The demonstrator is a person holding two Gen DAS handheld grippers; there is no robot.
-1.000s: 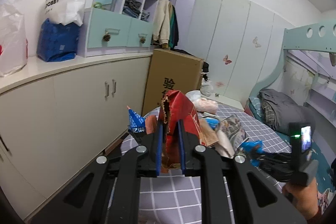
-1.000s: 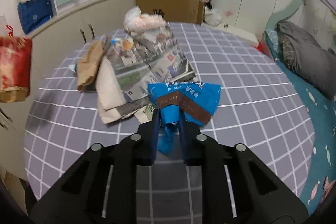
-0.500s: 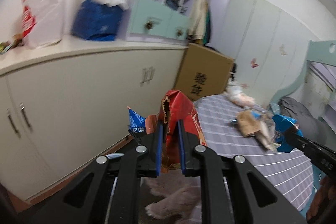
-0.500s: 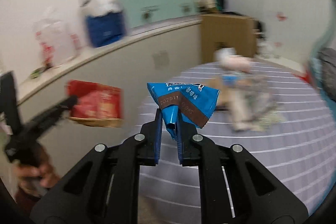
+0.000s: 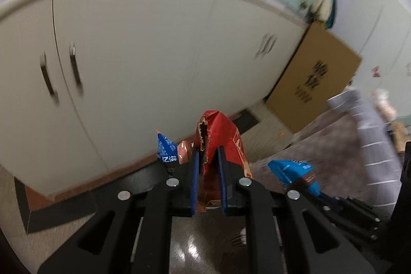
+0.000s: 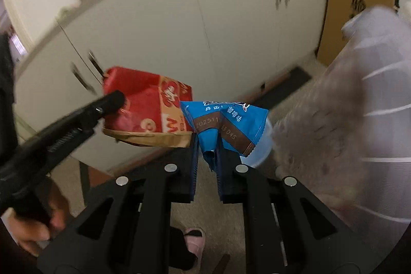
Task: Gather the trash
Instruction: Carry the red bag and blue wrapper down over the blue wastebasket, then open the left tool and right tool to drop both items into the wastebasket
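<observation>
My left gripper (image 5: 208, 158) is shut on a torn red snack bag (image 5: 218, 135), with a small blue wrapper (image 5: 167, 150) bunched beside it. The same red bag (image 6: 149, 109) shows in the right wrist view, held by the left gripper (image 6: 113, 99). My right gripper (image 6: 206, 145) is shut on a blue wrapper (image 6: 228, 120), which also shows in the left wrist view (image 5: 290, 170). Both hang over the floor beside the table, close together. A dark glossy bin liner (image 5: 205, 243) lies below the left gripper.
White cabinet doors (image 5: 141, 55) stand close ahead. A brown cardboard box (image 5: 313, 78) leans at the right. The table's checked cloth (image 6: 359, 107) hangs at the right. A pale blue bin rim (image 6: 264, 145) is behind the blue wrapper. A pink slipper (image 6: 194, 239) is on the floor.
Both grippers have swung left off the table and tilted down toward the floor by the cabinets, each still holding its wrapper. The two wrappers have come close together.
</observation>
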